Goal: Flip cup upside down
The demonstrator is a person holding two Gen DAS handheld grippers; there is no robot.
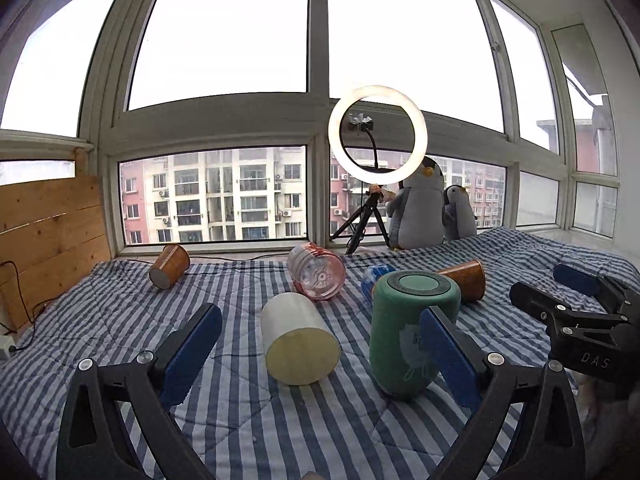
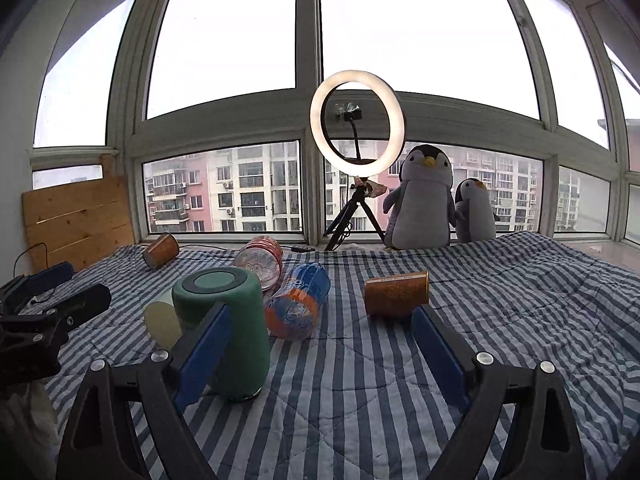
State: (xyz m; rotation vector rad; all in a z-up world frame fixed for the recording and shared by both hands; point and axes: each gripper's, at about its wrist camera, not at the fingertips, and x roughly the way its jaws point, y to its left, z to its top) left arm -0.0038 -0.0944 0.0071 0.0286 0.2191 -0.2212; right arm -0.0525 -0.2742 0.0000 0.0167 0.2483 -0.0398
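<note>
A green cup (image 1: 412, 328) stands bottom-up on the striped blanket (image 1: 240, 420); it also shows in the right wrist view (image 2: 228, 320). My left gripper (image 1: 320, 344) is open, its right finger in front of the green cup, touching nothing. A pale translucent cup (image 1: 298, 338) lies on its side between its fingers' lines. My right gripper (image 2: 320, 340) is open and empty, its left finger in front of the green cup. A brown cup (image 2: 396, 294) lies on its side just beyond its right finger. The right gripper also shows in the left wrist view (image 1: 568, 296).
A clear pink bottle (image 1: 318, 276), a blue and orange bottle (image 2: 298, 306) and another brown cup (image 1: 170, 266) lie on the blanket. A ring light on a tripod (image 1: 378, 136) and two plush penguins (image 2: 424, 200) stand at the window. A wooden board (image 1: 48, 232) leans at the left.
</note>
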